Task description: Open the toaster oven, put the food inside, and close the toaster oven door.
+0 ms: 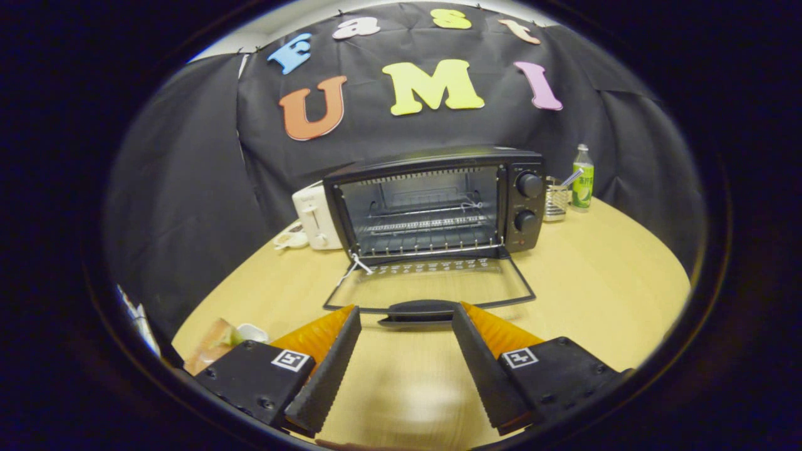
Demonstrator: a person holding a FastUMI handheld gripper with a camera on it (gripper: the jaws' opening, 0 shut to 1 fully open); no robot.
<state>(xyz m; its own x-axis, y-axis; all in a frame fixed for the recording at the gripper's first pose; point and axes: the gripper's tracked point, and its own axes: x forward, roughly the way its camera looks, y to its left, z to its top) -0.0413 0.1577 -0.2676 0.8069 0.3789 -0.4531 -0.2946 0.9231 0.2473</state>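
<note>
While the toaster oven (432, 203) is sitting with its glass door (429, 285) folded flat onto the wooden table (601, 294), the next step, fetching the food, is being faced. The wire rack (426, 225) inside is being left bare, and the door's dark handle (416, 309) is lying just ahead of the gripper (406, 314), whose fingers are being held apart with nothing between them. What may be the food, a small wrapped item (216, 341) beside a white object (252, 332), is being glimpsed off to the left of the left finger; its nature cannot be told for certain.

To do the step well, the gripper is best being turned away from the door without the handle being knocked, and the item is best being taken squarely between both fingers. The lowered door is standing in the path, so the load is probably best being carried over it and set onto the rack. A white toaster (315, 219) is standing to the oven's left, a metal holder (555, 200) and a green bottle (583, 178) to its right.
</note>
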